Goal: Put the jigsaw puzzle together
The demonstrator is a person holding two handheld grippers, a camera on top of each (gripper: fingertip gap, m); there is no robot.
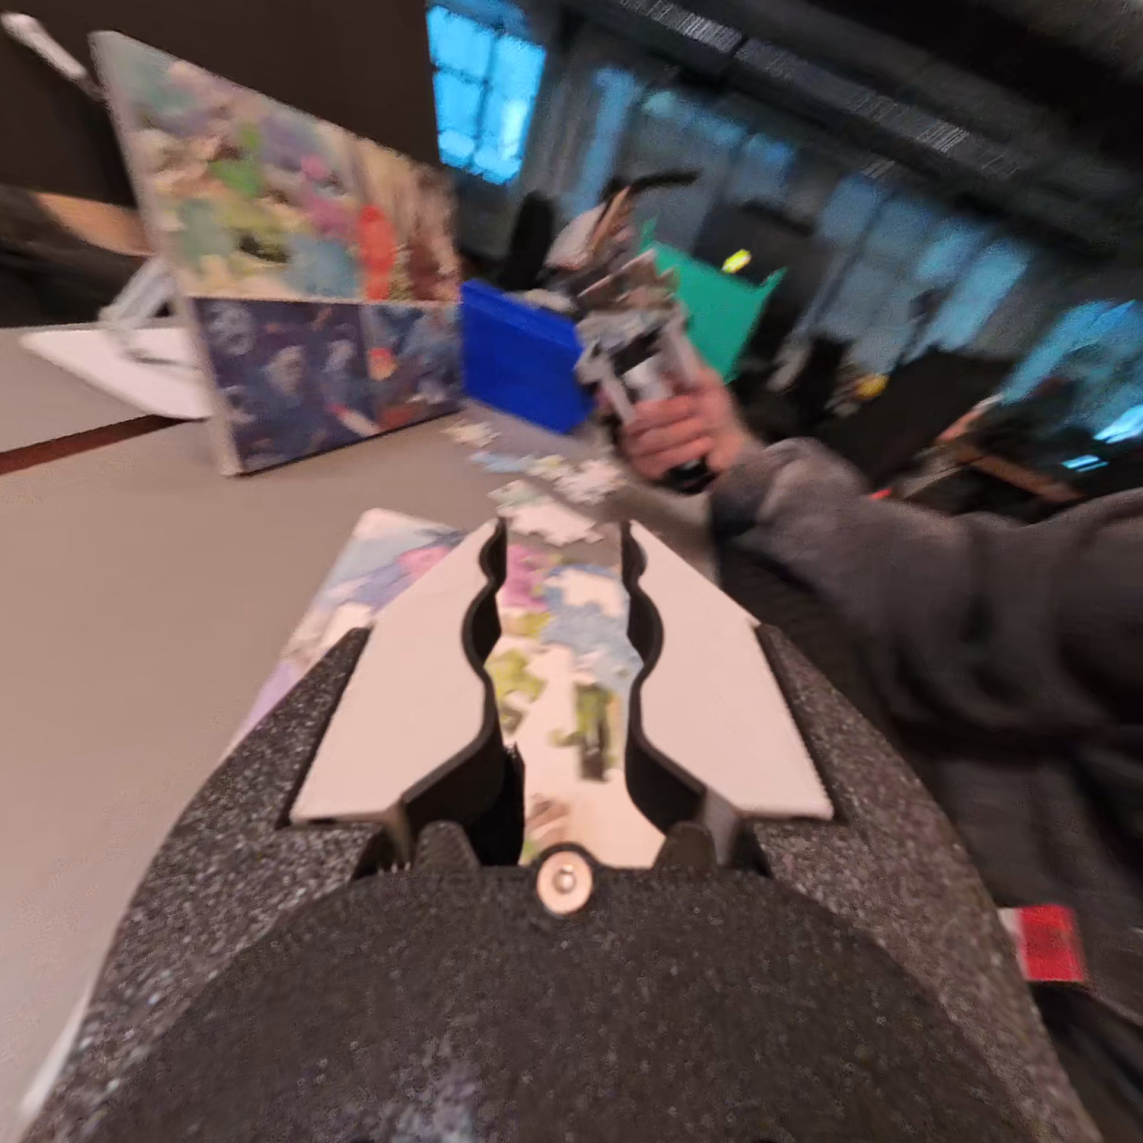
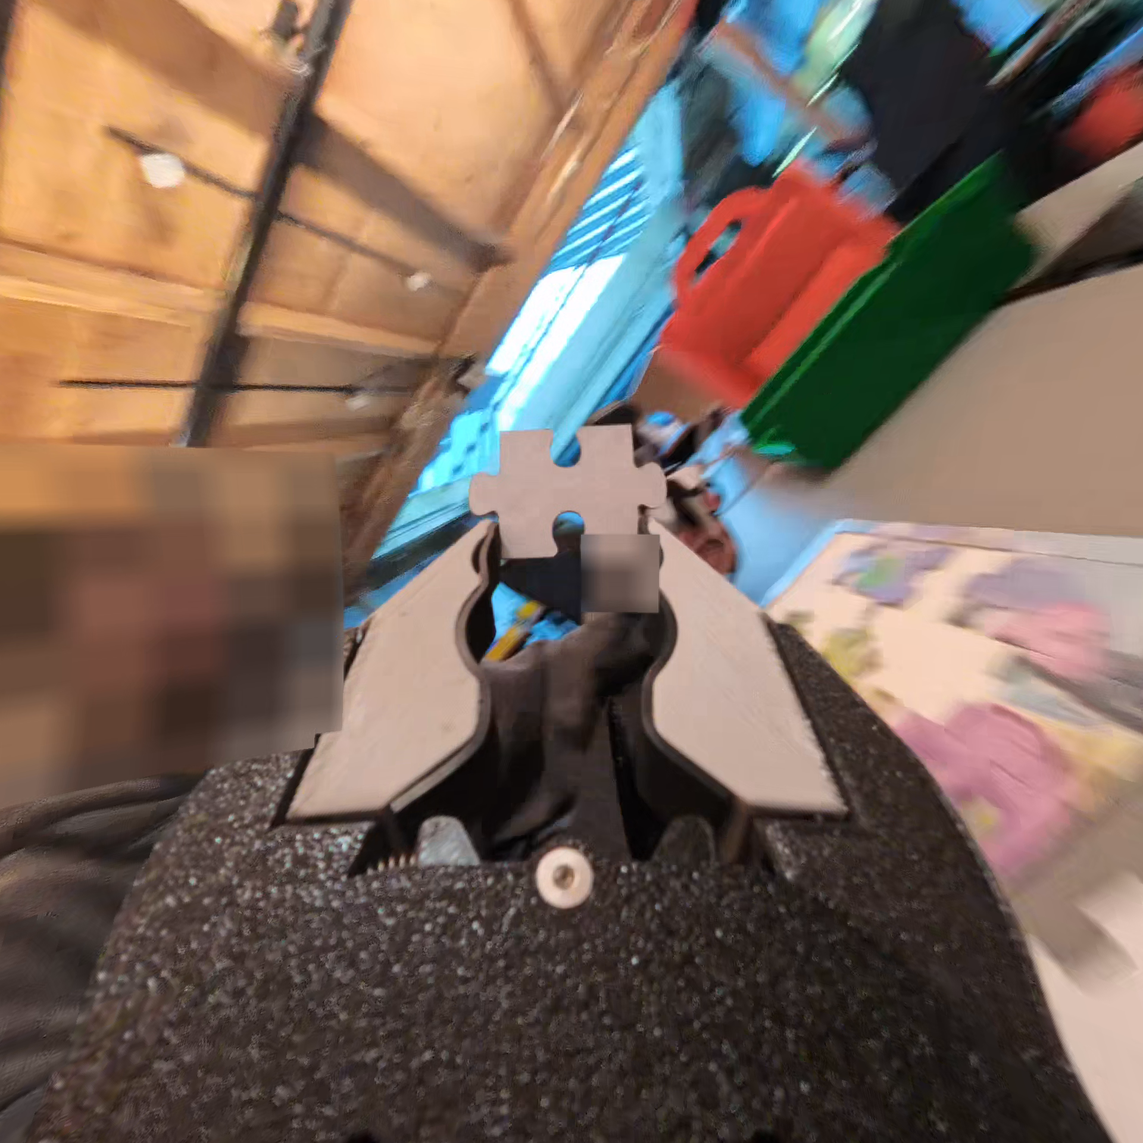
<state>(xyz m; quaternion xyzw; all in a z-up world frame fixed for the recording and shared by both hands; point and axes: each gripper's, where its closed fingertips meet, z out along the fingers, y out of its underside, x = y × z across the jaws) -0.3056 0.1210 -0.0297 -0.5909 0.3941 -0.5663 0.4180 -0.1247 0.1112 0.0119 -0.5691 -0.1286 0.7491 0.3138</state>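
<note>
A: Right gripper (image 2: 569,526) up in the air, and there it is, a puzzle piece (image 2: 566,488) pinched at the tips of the fingers, plain grey back facing the camera, dead centre of the right wrist view.

B: And the partly built puzzle (image 2: 965,699)?

A: Lower right of that frame, flat on the pale counter (image 2: 989,433), pastel pinks and greens, badly smeared. A green bin (image 2: 878,346) and something red (image 2: 761,291) sit in the upper right.

B: Over to the left wrist view.

A: Left gripper (image 1: 564,532) low over that same puzzle, fingers parted with a clear gap, nothing between them. Loose pieces (image 1: 544,488) lie scattered just past the tips, mid-frame.

B: The box?

A: The puzzle box (image 1: 321,377) is upper left with its lid (image 1: 266,185) propped up behind it, I think; the blur is heavy. A blue bin (image 1: 519,359) is just right of it, and a hand (image 1: 674,433) holds the other gripper beside that.
</note>
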